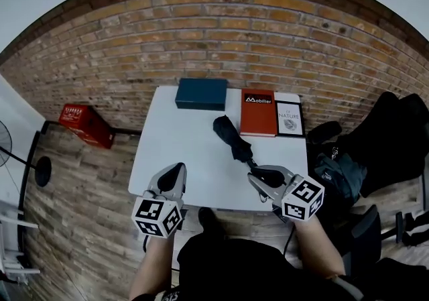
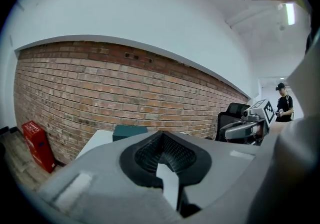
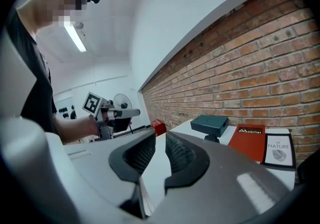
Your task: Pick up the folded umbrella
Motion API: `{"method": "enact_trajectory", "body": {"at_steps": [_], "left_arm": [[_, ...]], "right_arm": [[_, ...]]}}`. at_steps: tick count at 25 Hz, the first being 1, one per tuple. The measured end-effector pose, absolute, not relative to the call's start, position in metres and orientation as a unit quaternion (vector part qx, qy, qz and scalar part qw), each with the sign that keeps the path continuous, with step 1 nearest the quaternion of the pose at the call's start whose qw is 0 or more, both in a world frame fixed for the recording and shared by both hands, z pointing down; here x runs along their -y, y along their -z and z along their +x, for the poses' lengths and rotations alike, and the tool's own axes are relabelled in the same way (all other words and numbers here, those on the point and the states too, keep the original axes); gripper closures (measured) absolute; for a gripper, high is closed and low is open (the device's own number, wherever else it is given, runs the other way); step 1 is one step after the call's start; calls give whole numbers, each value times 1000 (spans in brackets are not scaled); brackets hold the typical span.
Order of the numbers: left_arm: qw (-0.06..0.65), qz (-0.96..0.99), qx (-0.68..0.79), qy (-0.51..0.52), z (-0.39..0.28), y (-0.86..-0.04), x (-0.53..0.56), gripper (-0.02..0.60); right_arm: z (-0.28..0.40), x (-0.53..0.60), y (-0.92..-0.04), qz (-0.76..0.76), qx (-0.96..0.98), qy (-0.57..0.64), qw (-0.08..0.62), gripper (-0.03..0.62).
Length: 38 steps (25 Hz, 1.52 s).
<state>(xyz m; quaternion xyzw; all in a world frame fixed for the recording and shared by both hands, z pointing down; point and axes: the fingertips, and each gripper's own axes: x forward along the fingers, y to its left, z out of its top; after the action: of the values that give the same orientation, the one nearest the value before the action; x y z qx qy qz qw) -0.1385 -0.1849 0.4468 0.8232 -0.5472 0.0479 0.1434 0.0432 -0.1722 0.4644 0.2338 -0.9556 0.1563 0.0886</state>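
Observation:
The black folded umbrella [image 1: 232, 137] lies slantwise on the middle of the white table [image 1: 175, 149], its handle end toward me. My right gripper [image 1: 258, 173] hovers at the table's near right, its tips just short of that handle end. In the right gripper view its jaws [image 3: 160, 142] stand a narrow gap apart with nothing between them, and the umbrella is almost wholly hidden behind the right jaw. My left gripper [image 1: 175, 169] hangs over the near left of the table, well away from the umbrella. Its pads [image 2: 161, 135] meet at the tips and hold nothing.
A teal box [image 1: 201, 93] sits at the table's back edge, with a red book [image 1: 258, 112] and a white book [image 1: 289, 118] to its right. A red crate [image 1: 86, 125] stands on the floor at left, black bags and a chair [image 1: 379, 142] at right. A brick wall runs behind.

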Motion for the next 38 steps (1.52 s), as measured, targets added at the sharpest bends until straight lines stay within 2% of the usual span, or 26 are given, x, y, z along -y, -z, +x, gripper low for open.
{"method": "enact_trajectory", "body": {"at_steps": [6,11,21,26,31,38], "left_arm": [[132,842,521,-58,-187,-444,266,577],[135,860,488,-66,-203,-455,314,577],[180,864,466,-65,-186,-489,354,577],[192,864,460,-75,-172,-502,366,577],[203,860,461,-82,-163,-512,376,577],[214,850,473,-87,-159,-521,377,577]], "right_arm": [[-5,241,-470,267,942,-157,126,510],[-18,282,-495,314,917,-184,164,466],[-2,332,-565,340,871,-244,256,378],[0,357,-607,324,856,-274,294,312],[0,370,-647,300,842,-287,346,287],[4,365,-704,259,811,-315,418,287]]}}
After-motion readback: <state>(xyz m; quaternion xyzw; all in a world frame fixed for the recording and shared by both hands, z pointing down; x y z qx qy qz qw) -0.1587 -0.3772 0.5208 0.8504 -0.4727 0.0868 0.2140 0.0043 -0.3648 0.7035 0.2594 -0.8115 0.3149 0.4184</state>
